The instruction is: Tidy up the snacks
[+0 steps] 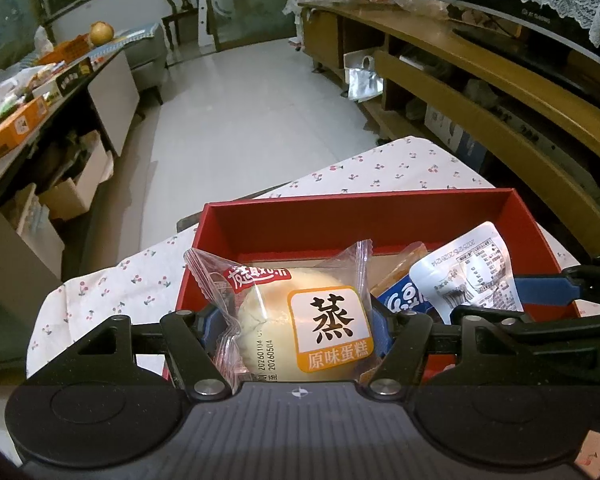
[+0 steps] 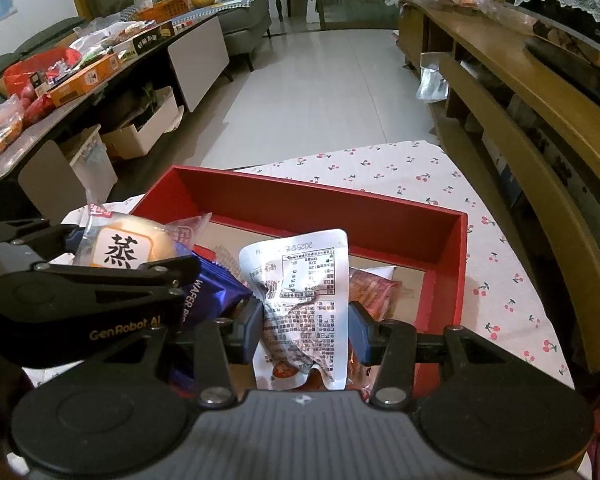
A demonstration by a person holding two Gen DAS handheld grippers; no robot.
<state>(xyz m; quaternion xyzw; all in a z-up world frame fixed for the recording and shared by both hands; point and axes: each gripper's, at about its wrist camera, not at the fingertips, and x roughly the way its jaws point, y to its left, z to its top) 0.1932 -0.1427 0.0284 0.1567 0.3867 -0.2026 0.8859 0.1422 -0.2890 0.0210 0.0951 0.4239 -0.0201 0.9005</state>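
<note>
two hand-held grippers up, both loaded, both over red box on cherry-print cloth covering the surface.

left hand-held gripper: clamped on steamed cake pack, clear wrapper, orange-bordered label facing camera. pads pressing the pack from 9 and 3 o'clock. pack hangs above box's near-left corner, tilted slightly, top seal toward 12.

right hand-held gripper: clamped on white pouch, printed back side facing camera, crumpled mid-body. pads at 9 and 3 o'clock of pouch. pouch upright, top edge toward 12, above near part of box interior.

seen from right wrist: left hand-held gripper at 9 o'clock, just beside, cake pack in it. seen from left wrist: white pouch at 3 o'clock, close to cake pack; cannot tell if touching.

inside box: blue wafer pack at near-left, under/behind left fingers; red-orange snack pack at 3 o'clock of pouch, lying on box floor. far half of box floor bare cardboard.

background: low table at 10 o'clock loaded with more snack boxes, orange basket; wooden tv unit along 2 o'clock; tiled floor between.
</note>
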